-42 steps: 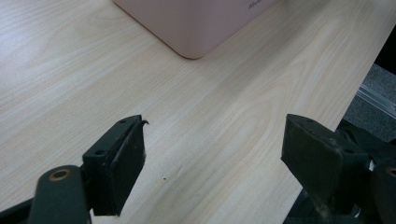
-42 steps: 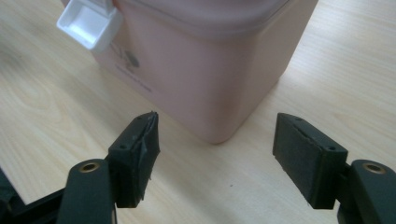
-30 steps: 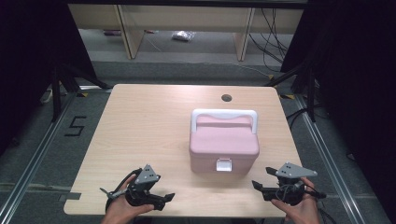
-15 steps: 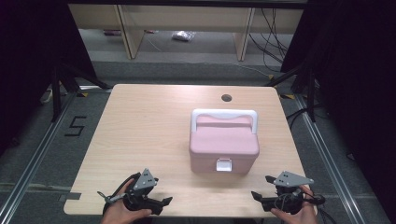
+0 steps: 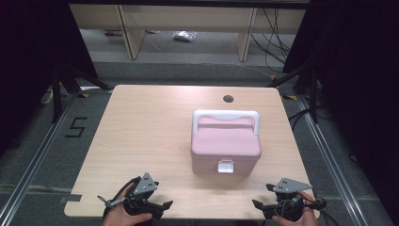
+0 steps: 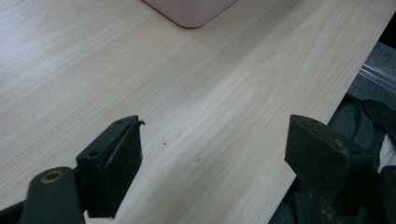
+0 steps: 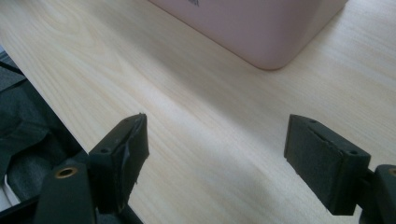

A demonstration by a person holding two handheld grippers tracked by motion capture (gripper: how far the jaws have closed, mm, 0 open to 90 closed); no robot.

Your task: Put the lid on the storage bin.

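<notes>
Item: pink lidded box [image 5: 226,145] with a white carry handle [image 5: 226,116] folded flat toward its far side and a white latch [image 5: 225,166] on the near face; lid down, so the contents cannot be told. Location: standing on the pale wood bench [image 5: 146,132], right of centre, nearer the front edge than the round cable hole [image 5: 228,99] at the back. In the left gripper view one rounded corner of the box [image 6: 191,11] shows at the top edge, the rest cut off; in the right gripper view a lower corner [image 7: 261,28] shows closer, its upper part cropped. Left claw [image 5: 157,207]: at the bench's front-left edge, jaws spread wide with bare wood between them, well apart from the box. Right claw [image 5: 263,207]: at the front-right edge, jaws likewise wide apart and gripping nothing; they have just been opening, with nothing between them. Change since a second ago: both hands sit lower in the high view, drawn back toward the near edge; the box has not shifted. Hard to make out: the hands are cut off by the bottom of the high view; dark fabric [image 6: 369,116] beyond the bench edge in the gripper views is unidentifiable; a small pale bundle [image 5: 184,36] on the floor among the far shelf legs is too small to name.
</notes>
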